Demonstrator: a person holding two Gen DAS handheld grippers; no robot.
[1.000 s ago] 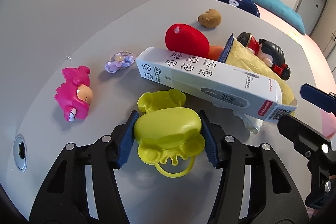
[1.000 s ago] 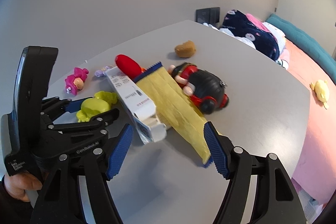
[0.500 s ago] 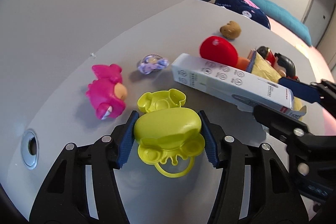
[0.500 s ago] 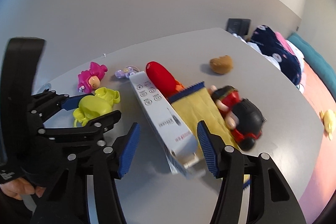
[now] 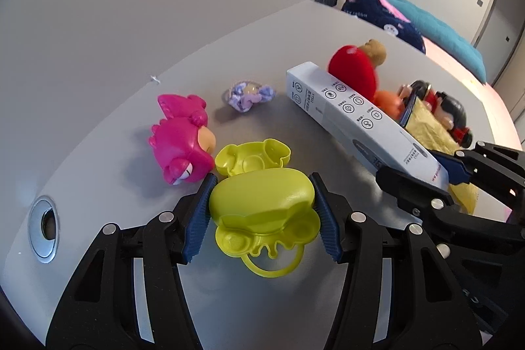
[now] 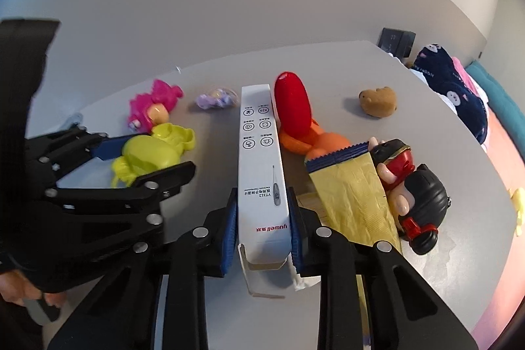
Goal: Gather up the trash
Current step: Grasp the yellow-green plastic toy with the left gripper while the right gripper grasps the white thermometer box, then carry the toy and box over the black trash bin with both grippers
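My left gripper (image 5: 262, 177) is shut on a yellow-green plastic toy case (image 5: 262, 202), its pads on both sides; the case's other half (image 5: 252, 154) lies just beyond it. A long white thermometer box (image 6: 261, 159) points away across the grey table (image 6: 377, 268). My right gripper (image 6: 262, 191) has closed on the box's near end, pads pressing its two long sides. A yellow wrapper (image 6: 354, 199) with a blue serrated edge lies right of the box. In the left wrist view the box (image 5: 361, 117) runs to the right gripper (image 5: 433, 176) at the right.
A pink toy (image 5: 183, 140), a purple trinket (image 5: 249, 94), a red toy (image 6: 292, 107), a brown toy (image 6: 377, 100) and a red-and-black doll (image 6: 413, 186) lie around. A metal grommet (image 5: 44, 225) sits at the left. A bed lies past the table's right edge.
My right gripper moved left over the white box and closed on its near end. My left gripper, still holding the yellow-green case, shifted so the pink toy now lies closer.
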